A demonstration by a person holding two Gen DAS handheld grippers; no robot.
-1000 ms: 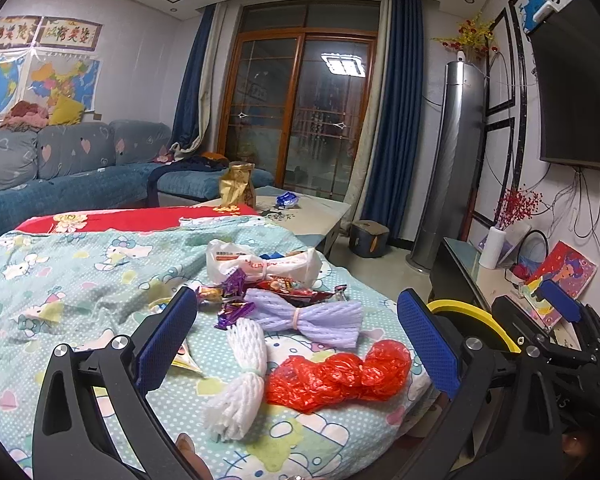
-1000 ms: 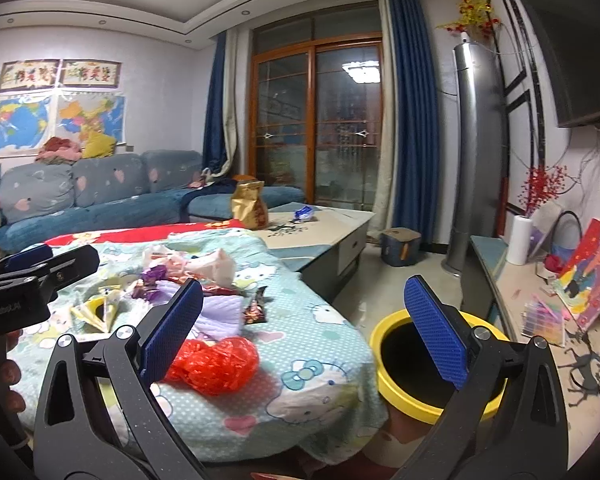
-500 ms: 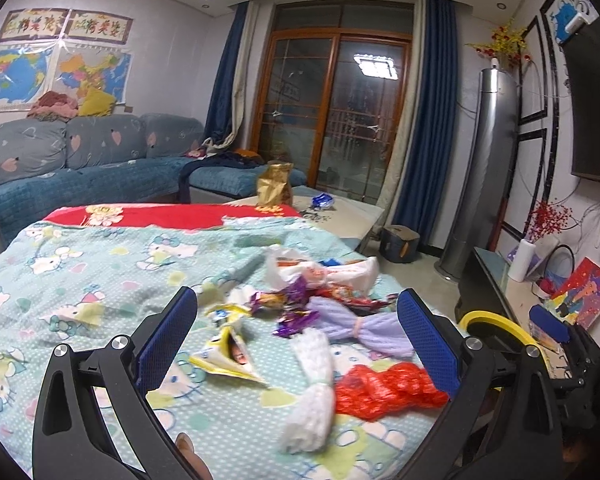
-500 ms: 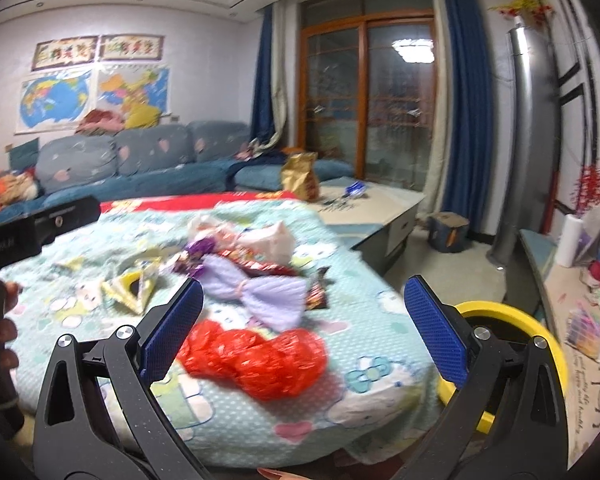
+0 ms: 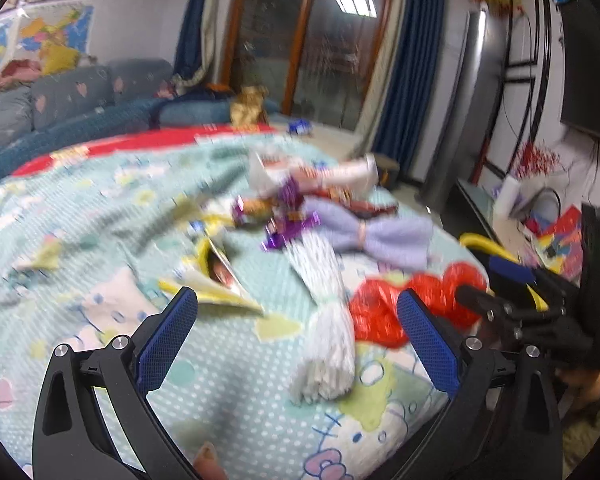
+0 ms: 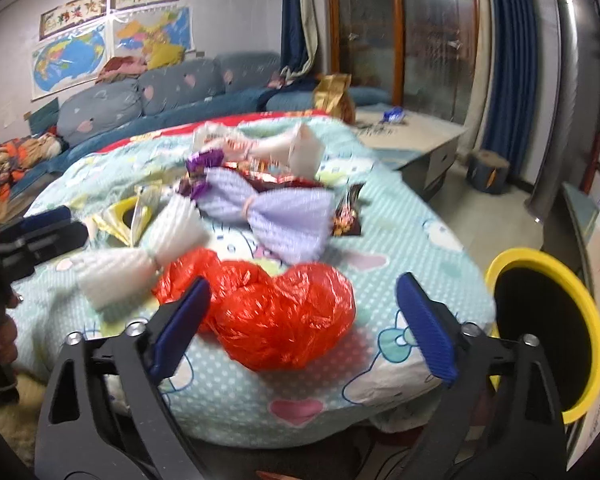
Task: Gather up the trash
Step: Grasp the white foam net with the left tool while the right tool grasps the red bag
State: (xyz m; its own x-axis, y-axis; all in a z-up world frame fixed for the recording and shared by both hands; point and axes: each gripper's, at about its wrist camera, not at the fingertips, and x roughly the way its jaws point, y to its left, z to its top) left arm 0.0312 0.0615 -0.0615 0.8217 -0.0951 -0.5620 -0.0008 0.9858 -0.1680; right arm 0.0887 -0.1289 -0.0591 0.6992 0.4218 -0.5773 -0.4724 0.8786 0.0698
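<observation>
Right wrist view: red plastic bag [image 6: 276, 316] near the worktop's [image 6: 236, 396] front edge.
Right gripper [image 6: 300, 324] jaws wide, just narrowing, gripping nothing; yellow-rimmed bin [image 6: 580, 320] at 3 o'clock; left gripper [image 5: 296, 344] jaws wide, empty; wall writing unreadable.

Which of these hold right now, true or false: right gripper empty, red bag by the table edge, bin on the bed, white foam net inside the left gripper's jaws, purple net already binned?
1. The right gripper holds nothing. True; its jaws have just been closing slightly, the red plastic bag lying ahead between them, unpinched.
2. The red plastic bag lies near the cloth's edge. True.
3. The yellow-rimmed bin stands on the bed. False; it stands on the floor beside it.
4. The left gripper clamps the white foam net. False; its jaws stand open.
5. The purple foam net is binned. False; it lies on the cloth.
</observation>
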